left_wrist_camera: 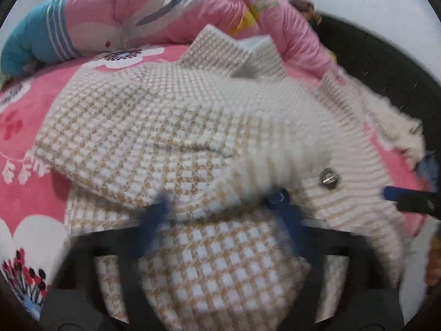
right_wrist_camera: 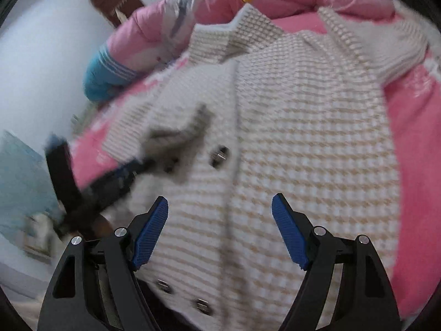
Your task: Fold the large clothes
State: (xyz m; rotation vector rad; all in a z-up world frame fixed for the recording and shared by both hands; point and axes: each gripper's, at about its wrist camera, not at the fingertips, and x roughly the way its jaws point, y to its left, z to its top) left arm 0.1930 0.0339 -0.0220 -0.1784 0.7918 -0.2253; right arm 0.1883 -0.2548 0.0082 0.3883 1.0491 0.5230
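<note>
A cream and tan houndstooth coat (left_wrist_camera: pixel 154 127) with silver buttons lies spread on the pink bed; it fills the right wrist view (right_wrist_camera: pixel 303 143). My left gripper (left_wrist_camera: pixel 220 201) is blurred, its blue fingers (left_wrist_camera: pixel 154 220) spread apart with coat fabric draped over and between them. In the right wrist view the left gripper (right_wrist_camera: pixel 121 171) sits at the coat's left edge, under a lifted flap. My right gripper (right_wrist_camera: pixel 220 207) is open and empty just above the coat's lower front. Its blue fingertip (left_wrist_camera: pixel 391 193) shows at the right edge of the left wrist view.
A bunched pink quilt (left_wrist_camera: pixel 171 8) with a blue end (left_wrist_camera: pixel 30 41) lies along the far side of the bed. The pink floral bedsheet (left_wrist_camera: pixel 24 193) surrounds the coat. A white wall (right_wrist_camera: pixel 33 55) and brown furniture (right_wrist_camera: pixel 115 0) stand beyond.
</note>
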